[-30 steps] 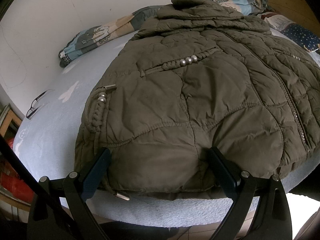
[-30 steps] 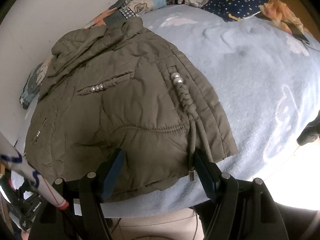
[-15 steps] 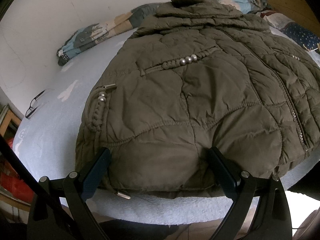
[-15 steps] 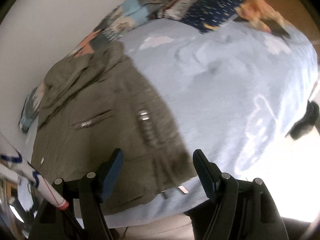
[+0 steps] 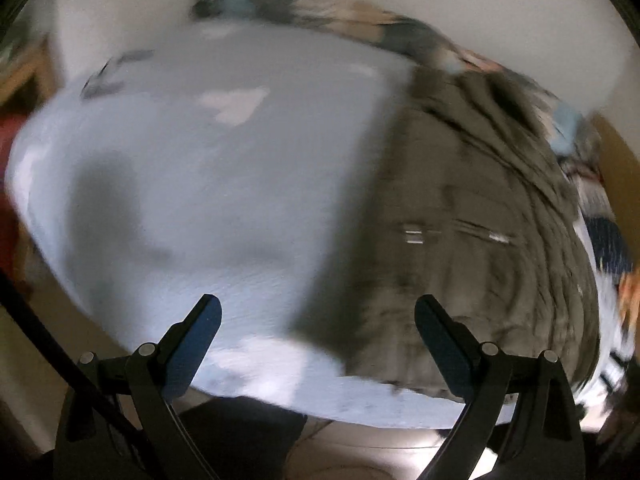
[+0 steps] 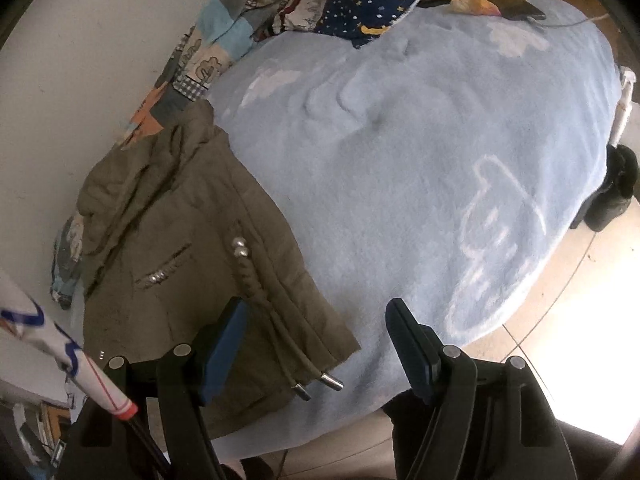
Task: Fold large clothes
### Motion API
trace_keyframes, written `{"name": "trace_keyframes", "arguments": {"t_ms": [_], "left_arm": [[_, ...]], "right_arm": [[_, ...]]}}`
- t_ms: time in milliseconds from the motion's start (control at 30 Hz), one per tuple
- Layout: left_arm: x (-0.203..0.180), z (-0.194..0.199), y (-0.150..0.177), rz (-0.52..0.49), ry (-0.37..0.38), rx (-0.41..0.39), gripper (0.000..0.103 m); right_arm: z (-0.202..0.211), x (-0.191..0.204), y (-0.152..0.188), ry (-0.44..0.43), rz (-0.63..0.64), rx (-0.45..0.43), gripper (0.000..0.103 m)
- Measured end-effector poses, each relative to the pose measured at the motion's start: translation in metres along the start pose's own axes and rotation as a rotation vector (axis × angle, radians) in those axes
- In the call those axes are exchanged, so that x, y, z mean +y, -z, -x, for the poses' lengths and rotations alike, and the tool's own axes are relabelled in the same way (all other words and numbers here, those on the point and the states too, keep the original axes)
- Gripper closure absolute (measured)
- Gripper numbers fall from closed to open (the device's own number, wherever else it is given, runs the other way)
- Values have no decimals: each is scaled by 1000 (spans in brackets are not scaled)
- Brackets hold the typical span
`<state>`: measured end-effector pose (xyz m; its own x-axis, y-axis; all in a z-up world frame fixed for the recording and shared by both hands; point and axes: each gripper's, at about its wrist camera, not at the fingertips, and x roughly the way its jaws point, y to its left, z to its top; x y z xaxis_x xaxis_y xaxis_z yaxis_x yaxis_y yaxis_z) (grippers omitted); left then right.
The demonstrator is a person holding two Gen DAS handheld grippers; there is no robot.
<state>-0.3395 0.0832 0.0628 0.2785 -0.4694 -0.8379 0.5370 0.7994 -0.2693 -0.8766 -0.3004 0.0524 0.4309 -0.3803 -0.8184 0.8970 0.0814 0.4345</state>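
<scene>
An olive quilted jacket lies flat on a light blue bed, hem toward me, with two drawcords with metal tips at its near corner. In the blurred left wrist view the jacket fills the right side. My left gripper is open and empty over the bed's near edge, at the jacket's left hem corner. My right gripper is open and empty, just above the jacket's right hem corner.
Patchwork bedding and a starry navy cloth lie along the wall and headboard. A dark boot stands on the tiled floor at the right. A white pole crosses the lower left.
Both grippers swung outward: the left view moved left, so the jacket now sits to its right; the right view moved right, so the jacket sits to its left. Both stayed open.
</scene>
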Motion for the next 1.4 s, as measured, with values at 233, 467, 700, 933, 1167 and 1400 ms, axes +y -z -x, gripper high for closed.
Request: {"name": "trace_keyframes", "arguments": {"t_ms": [233,467,700,933,1167,1400], "left_arm": [[7,-12,7,50,172,72,21],[-13,-35,-6,47,204,146,21],[-26,-54,-6,14,181,193,21],[-38,-67,-3,-5,176,211,20],[-58,-68,6,-83,194,209,19],[-73,-67,15,-171,164,178,19]], "right_arm": [[-5,-7,-8,-111,-43,42,27],[-17,-18,-6,-144,-86,90,27],[-25,-23,-7,-139,-98,102,27],[-47,-10,-10,-197,-89,141,27],[-68,7,1,-213,-49,201,23],[-52,51,12,-463,134,194,32]]}}
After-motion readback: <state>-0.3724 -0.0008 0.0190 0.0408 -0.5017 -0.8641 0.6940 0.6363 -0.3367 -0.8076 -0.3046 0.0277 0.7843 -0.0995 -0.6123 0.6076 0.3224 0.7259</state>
